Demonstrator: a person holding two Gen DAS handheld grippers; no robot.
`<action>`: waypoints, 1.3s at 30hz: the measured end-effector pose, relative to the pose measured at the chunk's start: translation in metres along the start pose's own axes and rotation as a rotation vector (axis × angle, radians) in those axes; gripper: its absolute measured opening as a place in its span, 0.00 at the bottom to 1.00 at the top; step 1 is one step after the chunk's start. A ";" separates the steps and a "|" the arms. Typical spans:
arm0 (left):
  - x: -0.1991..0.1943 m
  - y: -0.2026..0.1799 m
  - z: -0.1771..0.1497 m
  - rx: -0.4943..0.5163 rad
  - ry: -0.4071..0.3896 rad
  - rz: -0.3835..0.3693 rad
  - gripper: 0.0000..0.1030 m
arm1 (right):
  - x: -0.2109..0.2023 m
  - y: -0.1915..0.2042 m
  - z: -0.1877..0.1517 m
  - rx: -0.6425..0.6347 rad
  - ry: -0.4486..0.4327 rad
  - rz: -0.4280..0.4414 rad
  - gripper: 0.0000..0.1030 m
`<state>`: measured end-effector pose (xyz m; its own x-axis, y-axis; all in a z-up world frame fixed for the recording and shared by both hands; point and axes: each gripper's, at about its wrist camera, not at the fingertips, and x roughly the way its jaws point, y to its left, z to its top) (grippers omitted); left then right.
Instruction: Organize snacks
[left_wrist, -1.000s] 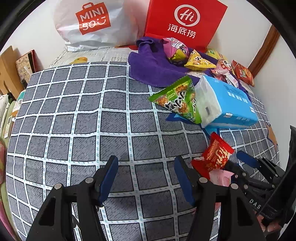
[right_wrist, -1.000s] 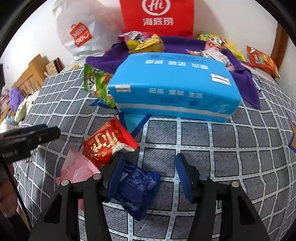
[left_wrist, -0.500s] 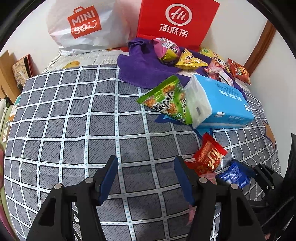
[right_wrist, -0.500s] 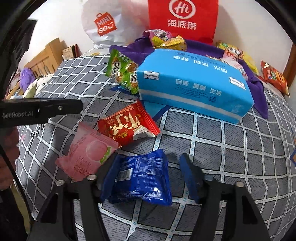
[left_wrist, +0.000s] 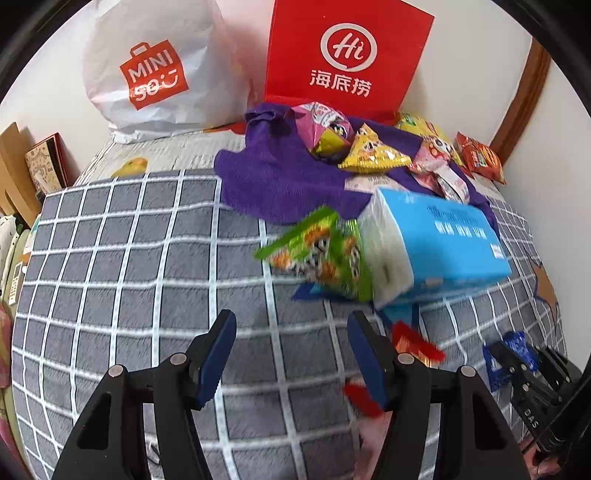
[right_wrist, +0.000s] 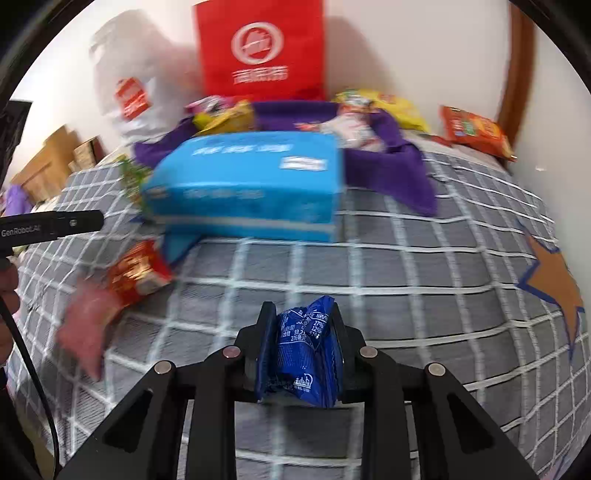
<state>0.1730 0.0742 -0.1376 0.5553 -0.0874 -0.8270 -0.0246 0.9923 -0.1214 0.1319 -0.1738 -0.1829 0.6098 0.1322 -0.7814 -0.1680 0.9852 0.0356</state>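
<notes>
Blue snack packet (right_wrist: 303, 354) now sits crumpled between the closing jaws of the right claw (right_wrist: 301, 345), lifted off the bed (right_wrist: 406, 266) where it lay a second ago. Left claw (left_wrist: 291, 354) hovers open and empty. Beyond lie a red packet (right_wrist: 138, 271), a tissue pack (right_wrist: 243, 184) and the snack pile on a purple cloth (right_wrist: 399, 173) at the bed's far edge, probably its destination.

The right gripper (right_wrist: 301, 334) is closing its fingers (right_wrist: 266, 332) on a crumpled blue snack packet (right_wrist: 303, 354).

Right claw (right_wrist: 302, 332) closing on blue packet (right_wrist: 301, 354), previously loose.
</notes>
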 end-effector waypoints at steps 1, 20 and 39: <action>0.003 -0.001 0.003 0.000 -0.002 -0.003 0.59 | 0.001 -0.005 0.001 0.011 0.000 0.004 0.26; 0.057 -0.024 0.040 0.008 0.017 -0.023 0.61 | 0.028 -0.019 0.012 -0.019 -0.020 0.027 0.35; 0.020 -0.013 0.028 0.003 -0.027 -0.089 0.12 | 0.011 -0.010 0.009 -0.022 -0.029 0.013 0.20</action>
<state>0.2081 0.0623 -0.1371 0.5771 -0.1732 -0.7981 0.0285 0.9809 -0.1923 0.1475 -0.1815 -0.1859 0.6295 0.1486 -0.7626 -0.1928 0.9807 0.0320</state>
